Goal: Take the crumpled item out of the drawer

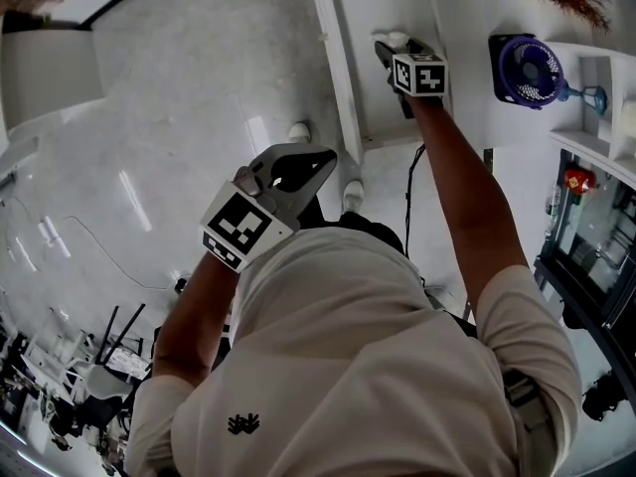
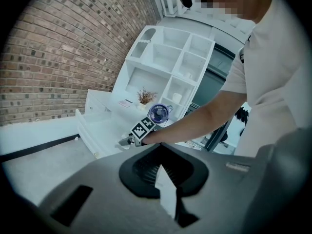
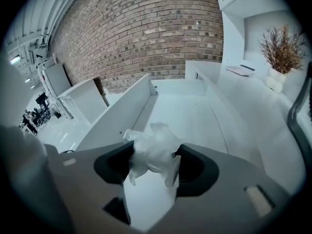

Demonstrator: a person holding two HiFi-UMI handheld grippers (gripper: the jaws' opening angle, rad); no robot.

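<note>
Right gripper (image 3: 152,152): I am reaching it out toward 1 o'clock in the head view, over the open drawer (image 3: 124,113). Its jaws are standing partway apart and pressing on the crumpled item (image 3: 155,145) from both sides.
Crumpled item: a pale, translucent wad, it is sitting between my right jaws and bulging past their tips toward 12 o'clock. The drawer's white floor is showing beyond it. I cannot tell whether it is resting on that floor or hanging clear of it.
Drawer: it is running away toward 12 o'clock in the right gripper view, with its left wall rising at 10 o'clock.
Left gripper (image 1: 323,157): I am holding it in front of my chest, at 11 o'clock in the head view, well apart from the drawer. Its jaws are closed together with nothing between them.
Surroundings: a purple fan (image 1: 527,71) is standing at 3 o'clock of my right gripper in the head view. A dried plant (image 3: 282,48) is standing at 2 o'clock in the right gripper view, and a brick wall (image 3: 146,33) is filling 12 o'clock.
</note>
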